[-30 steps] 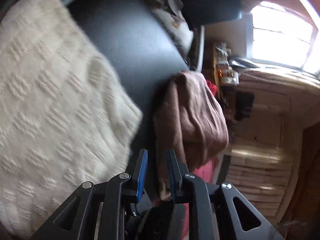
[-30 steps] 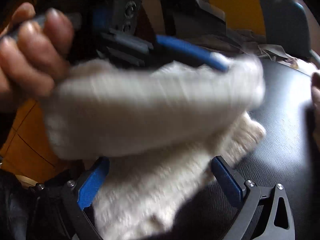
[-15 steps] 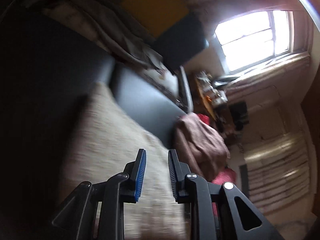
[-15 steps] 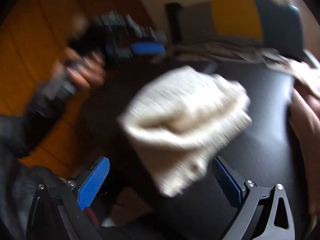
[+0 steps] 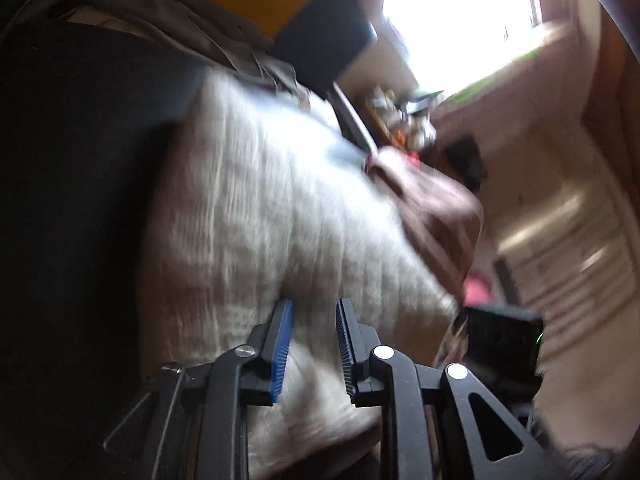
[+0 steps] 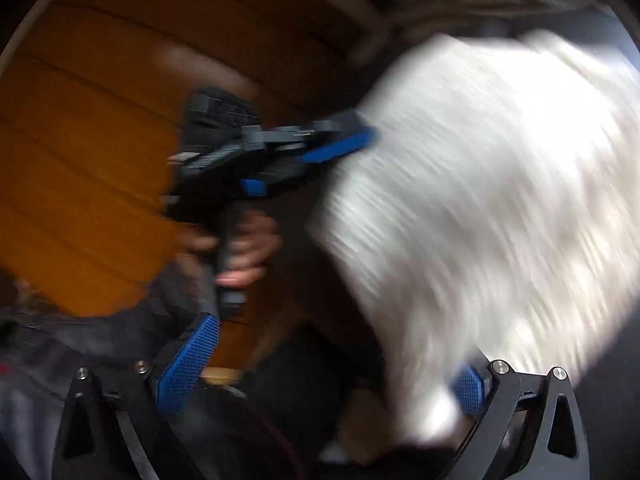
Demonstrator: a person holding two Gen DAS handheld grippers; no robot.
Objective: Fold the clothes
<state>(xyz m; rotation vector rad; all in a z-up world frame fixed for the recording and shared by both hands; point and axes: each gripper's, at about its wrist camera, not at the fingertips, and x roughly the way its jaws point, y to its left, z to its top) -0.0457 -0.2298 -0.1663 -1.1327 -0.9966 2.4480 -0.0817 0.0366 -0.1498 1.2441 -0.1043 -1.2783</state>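
A cream knit sweater (image 5: 280, 220) lies folded on the dark table (image 5: 80, 200), blurred by motion. My left gripper (image 5: 314, 304) hovers over its near edge with its jaws narrowly apart, and the knit shows through the gap below them. In the right wrist view the left gripper (image 6: 360, 136), held by a hand (image 6: 248, 256), reaches the sweater (image 6: 500, 180) at its left edge. My right gripper (image 6: 336, 348) stands wide and its jaws are closing. A lower corner of the sweater hangs in front of its right finger, with the pads clear of the knit.
A brown garment (image 5: 432, 208) is heaped at the table's far right edge, with pink cloth (image 5: 480, 284) below it. Crumpled clothes and yellow and dark cushions lie along the back. An orange wooden wall (image 6: 100, 160) stands behind the person's hand.
The left gripper swung back over the sweater, which now fills its view. The right view turned left; the sweater moved from centre to right and the right jaws narrowed a little.
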